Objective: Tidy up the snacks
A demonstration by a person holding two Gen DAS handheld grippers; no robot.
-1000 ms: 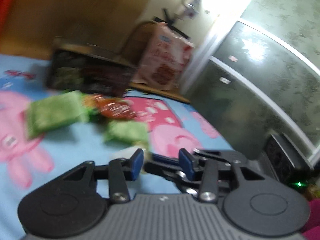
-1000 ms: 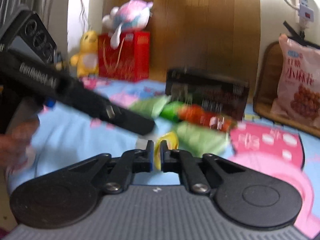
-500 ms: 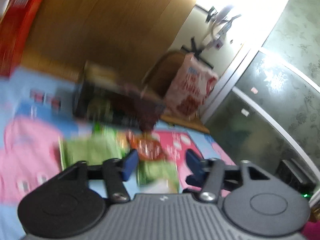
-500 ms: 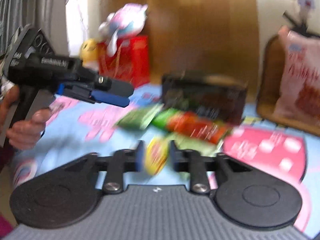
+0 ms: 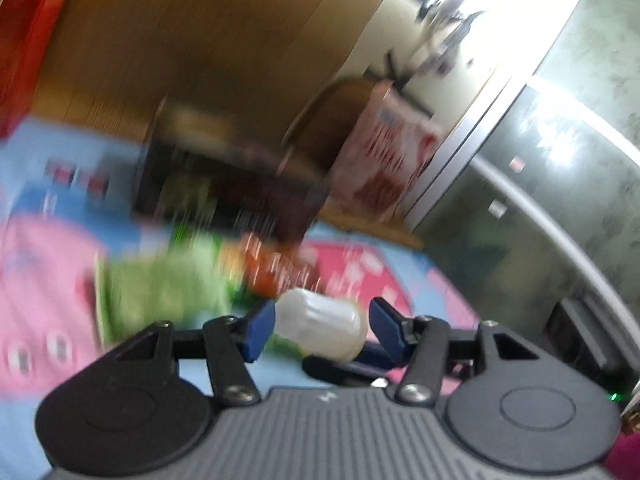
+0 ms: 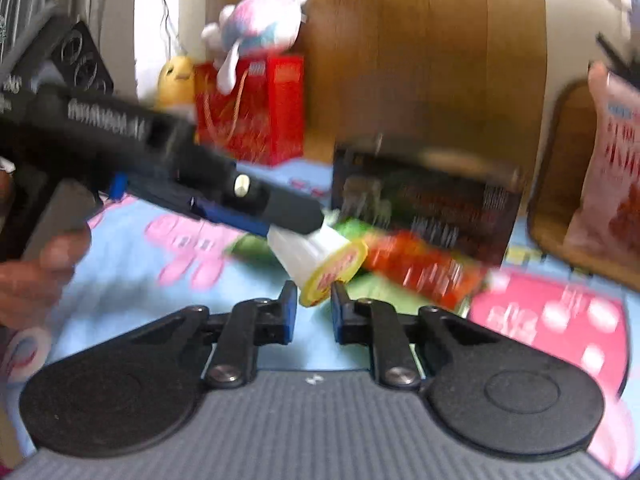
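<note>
— Left gripper (image 5: 322,327): what does it have?

— It is grasping a white plastic jelly cup (image 6: 308,248). In the left wrist view the two blue pads sit against the cup's sides. Its jaws have just been closing, with the cup between them.

— Where is the cup?

— It is in the air, tilted, above the snacks on the bed. Its yellow lid (image 6: 336,270) faces the right wrist camera. The left hand (image 6: 36,276) holds that gripper's handle at the left edge of this view.

— And the right gripper (image 6: 314,310)?

— It sits just below the cup, and its jaws have also just been closing. The lower rim of the lid dips between its fingertips. The picture is blurred, so I cannot tell whether the pads press on the rim.

— What lies beneath?

— A blue bedsheet (image 6: 132,280) printed with pink cartoon figures. On it are green packets (image 5: 168,292) and a red-orange packet (image 6: 424,268). They are close together in front of a dark box (image 6: 424,204).

— Anything further back?

— A red gift bag (image 6: 256,120) with a plush toy (image 6: 256,20) on top stands against a wooden panel. A pink snack bag (image 6: 612,184) stands on the right.
</note>
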